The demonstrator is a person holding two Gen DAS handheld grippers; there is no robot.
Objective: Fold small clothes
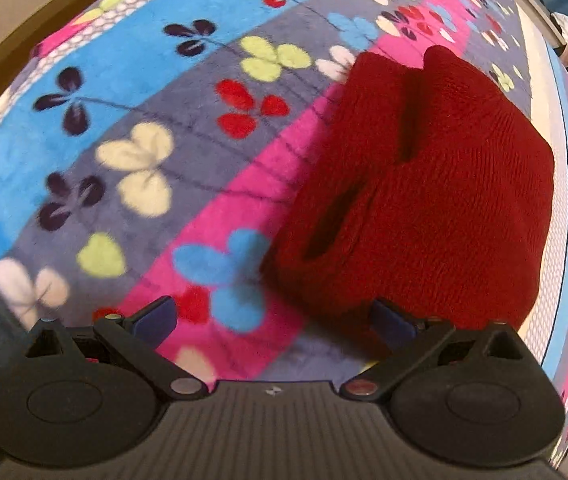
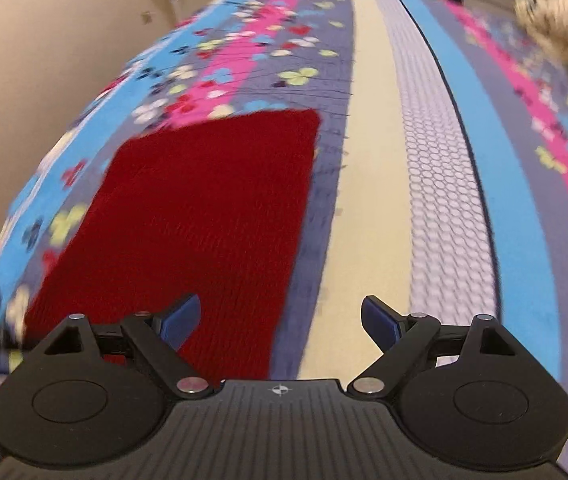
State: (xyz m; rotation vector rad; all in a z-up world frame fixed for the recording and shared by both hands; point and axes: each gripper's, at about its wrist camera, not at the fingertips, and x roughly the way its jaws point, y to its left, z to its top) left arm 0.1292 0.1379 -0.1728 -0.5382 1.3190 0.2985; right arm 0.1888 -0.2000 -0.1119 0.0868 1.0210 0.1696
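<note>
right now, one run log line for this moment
task: fold small clothes | red knit garment folded on floral blanket | left gripper open, empty | right gripper open, empty

A dark red knitted garment is laid folded into a compact, roughly rectangular bundle, with creased openings seen along its left side.

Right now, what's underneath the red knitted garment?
The red knitted garment lies folded on the flowered fleece blanket, which shows all around it. Whatever sits directly beneath or inside its folds is covered.
</note>
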